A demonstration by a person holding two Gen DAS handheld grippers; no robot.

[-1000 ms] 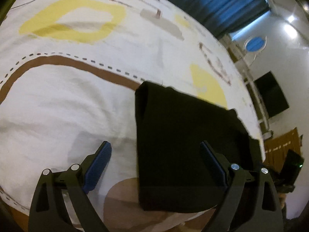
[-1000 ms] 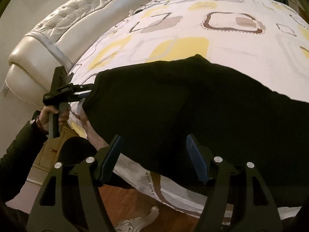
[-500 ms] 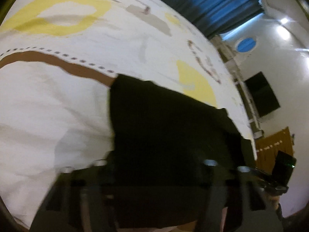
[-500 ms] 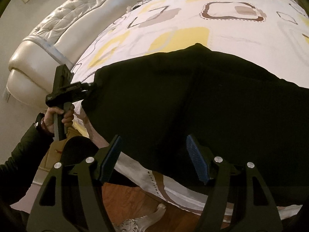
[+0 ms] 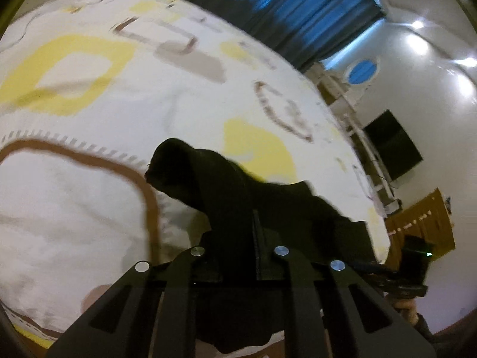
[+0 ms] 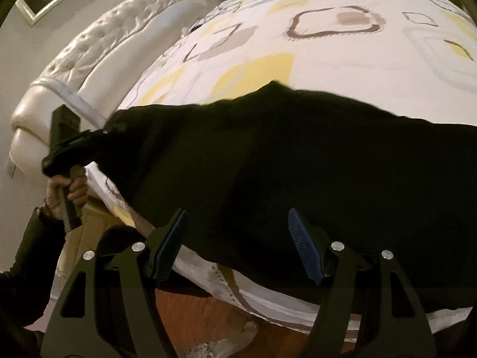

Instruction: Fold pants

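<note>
I am seeing the black pants (image 6: 298, 164) lying across the near side of the bed (image 6: 342, 53), their long axis running crosswise in front of my right tongs (image 6: 238, 246), from the left tongs' end on my left out past the right border of that view. The near long edge is lying just beyond the right fingertips, close to the mattress edge, where the patterned cover is hanging down over the wooden floor (image 6: 193, 313).

My right tongs are standing wide open, gripping nothing, with the blue pads (image 6: 304, 250) hovering over the near hem; I cannot tell whether they are touching the cloth.

My left tongs (image 5: 253, 232) are looking pressed together on the pants' end, with black fabric (image 5: 208, 185) bunching up between and ahead of the fingers and rising off the cover in a hump. From the right wrist view I am seeing those left tongs (image 6: 71, 146) in the left hand (image 6: 71, 185), meeting the pants' left corner right at the bed's corner beside the padded headboard (image 6: 98, 47).

Beyond the pants the cover is lying bare and broad toward the far side and the blue curtain (image 5: 298, 12), giving open room ahead of both tongs. Below the right tongs the room is ending at the bed's edge.
</note>
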